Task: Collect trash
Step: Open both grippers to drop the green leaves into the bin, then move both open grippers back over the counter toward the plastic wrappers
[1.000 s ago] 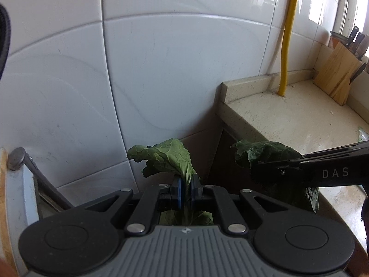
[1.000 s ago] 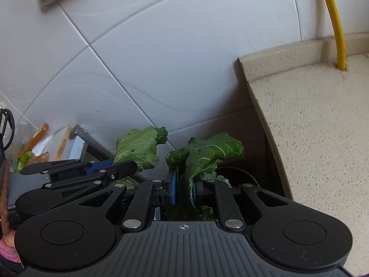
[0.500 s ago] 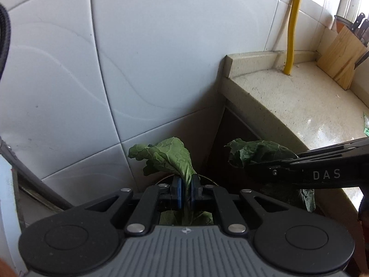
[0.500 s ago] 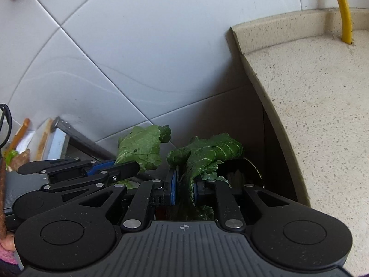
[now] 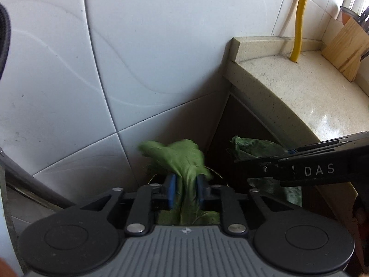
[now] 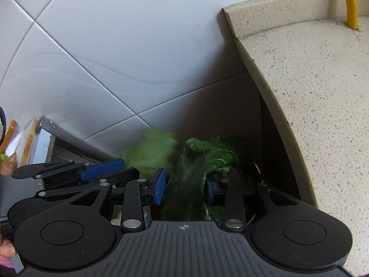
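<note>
In the left wrist view my left gripper (image 5: 186, 185) stands open, its blue pads (image 5: 171, 191) apart on either side of a light green leaf (image 5: 177, 159) that is blurred and loose between them. My right gripper (image 6: 185, 185) is open too, with a darker green leaf (image 6: 196, 173) slack between its pads (image 6: 159, 185). Both hang over a dark gap between the tiled wall and the counter, where a thin metal bin rim (image 5: 215, 173) shows. Each gripper appears in the other's view: the right gripper (image 5: 239, 161) and the left gripper (image 6: 129, 169).
A speckled stone counter (image 6: 322, 106) runs along the right, with a yellow pipe (image 5: 298, 20) and a wooden knife block (image 5: 346, 50) at its back. White wall tiles (image 5: 150, 57) are close ahead. A board edge and metal bar (image 6: 46, 127) lie on the left.
Both grippers have opened; their pads were pressed on the leaf stems before. The leaves now blur and sag between the fingers. Both cameras have tipped lower toward the gap.
</note>
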